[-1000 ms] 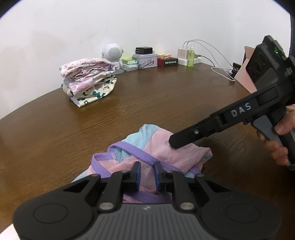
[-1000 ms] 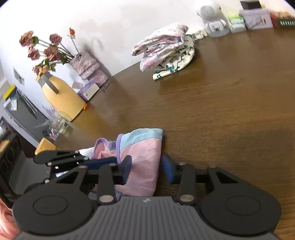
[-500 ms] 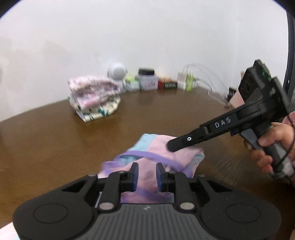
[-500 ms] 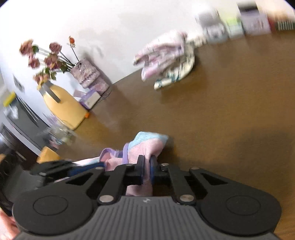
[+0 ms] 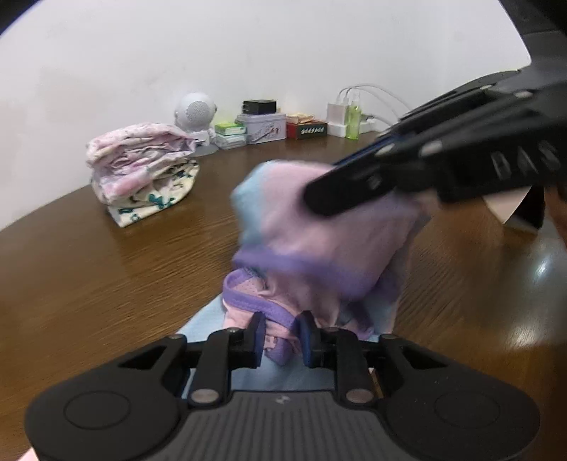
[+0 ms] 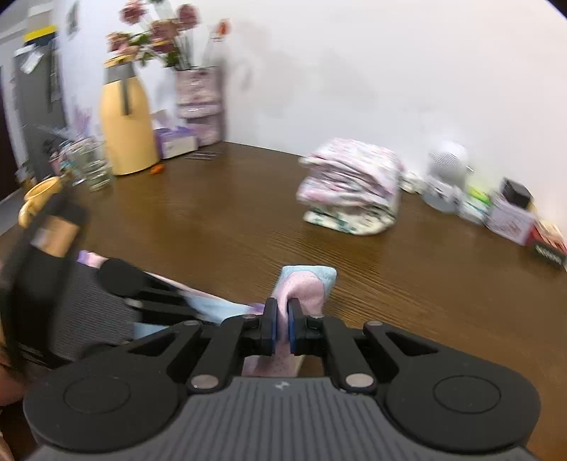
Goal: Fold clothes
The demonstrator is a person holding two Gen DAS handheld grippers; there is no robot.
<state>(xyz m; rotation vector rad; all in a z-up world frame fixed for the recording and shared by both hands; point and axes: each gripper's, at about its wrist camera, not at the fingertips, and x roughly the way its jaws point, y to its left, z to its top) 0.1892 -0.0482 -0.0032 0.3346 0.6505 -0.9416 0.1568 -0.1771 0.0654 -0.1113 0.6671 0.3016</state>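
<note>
A pink, light-blue and purple-trimmed garment (image 5: 319, 248) hangs lifted above the brown table (image 5: 106, 276). My right gripper (image 6: 280, 328) is shut on a pink fold of it (image 6: 304, 287) and shows in the left wrist view (image 5: 319, 202) holding the cloth up. My left gripper (image 5: 281, 337) has its jaws a little apart around the garment's lower purple-trimmed edge, which lies between the pads. A stack of folded floral clothes (image 5: 141, 170) sits at the back left, also in the right wrist view (image 6: 351, 184).
Along the back wall stand a white round speaker (image 5: 195, 113), small boxes and tins (image 5: 262, 124), a charger with cables (image 5: 340, 113) and a green bottle (image 5: 354, 117). In the right wrist view a yellow jug (image 6: 124, 131), flowers (image 6: 170, 32), glasses (image 6: 88, 166) and a mug (image 6: 39, 198) sit at the left.
My right gripper shut on the garment's edge and lifted it up off the table. The left gripper stayed low at the lower edge, its jaws slightly wider.
</note>
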